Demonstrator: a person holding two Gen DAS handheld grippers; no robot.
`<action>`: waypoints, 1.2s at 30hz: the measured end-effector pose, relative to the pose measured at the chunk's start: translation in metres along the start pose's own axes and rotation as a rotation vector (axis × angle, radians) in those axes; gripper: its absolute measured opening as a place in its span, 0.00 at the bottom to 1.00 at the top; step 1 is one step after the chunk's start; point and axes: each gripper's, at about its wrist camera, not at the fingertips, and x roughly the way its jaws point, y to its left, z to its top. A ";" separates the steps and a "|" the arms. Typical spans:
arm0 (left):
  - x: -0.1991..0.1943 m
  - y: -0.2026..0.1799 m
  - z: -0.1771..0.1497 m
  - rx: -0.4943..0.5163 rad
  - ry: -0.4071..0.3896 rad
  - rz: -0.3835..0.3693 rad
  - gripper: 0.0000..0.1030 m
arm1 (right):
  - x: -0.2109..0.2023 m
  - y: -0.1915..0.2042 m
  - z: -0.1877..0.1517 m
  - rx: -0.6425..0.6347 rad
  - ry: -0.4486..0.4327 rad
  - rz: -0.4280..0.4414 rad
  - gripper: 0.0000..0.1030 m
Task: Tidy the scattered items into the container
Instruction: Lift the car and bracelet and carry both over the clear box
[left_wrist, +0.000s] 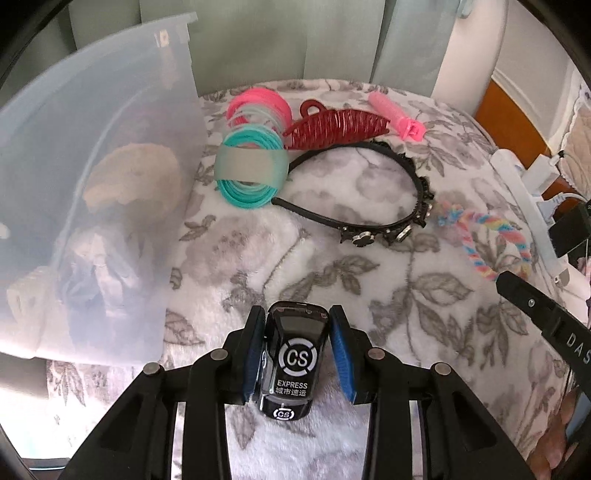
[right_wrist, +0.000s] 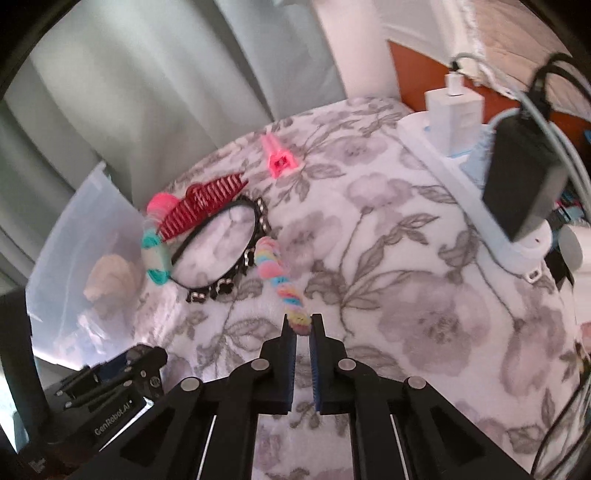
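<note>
My left gripper (left_wrist: 297, 314) is shut on a black toy car (left_wrist: 293, 362) marked "CS EXPRESS", above the floral blanket. To its left stands the translucent plastic container (left_wrist: 110, 92), with a beige fluffy item (left_wrist: 129, 173) inside. My right gripper (right_wrist: 301, 320) is shut on the near end of a rainbow braided cord (right_wrist: 280, 275), which stretches away over the blanket. Further off lie a black studded headband (left_wrist: 369, 225), a dark red hair claw (left_wrist: 332, 127), a pink and teal bundle of hair ties (left_wrist: 251, 162) and a pink clip (left_wrist: 400, 118).
A white power strip (right_wrist: 461, 173) with a white charger (right_wrist: 454, 107), a black adapter (right_wrist: 524, 173) and cables runs along the blanket's right edge. Pale curtains (right_wrist: 147, 92) hang behind. A flowered white blanket (right_wrist: 406, 295) covers the surface.
</note>
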 end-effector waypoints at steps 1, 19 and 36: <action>-0.005 0.003 -0.004 -0.002 -0.003 0.001 0.35 | -0.003 -0.001 0.001 0.005 -0.005 0.001 0.08; -0.080 -0.008 0.006 0.009 -0.132 -0.070 0.35 | -0.095 0.007 0.020 0.027 -0.237 -0.004 0.08; -0.191 0.033 0.008 -0.082 -0.375 -0.198 0.35 | -0.183 0.065 0.021 -0.032 -0.437 0.051 0.08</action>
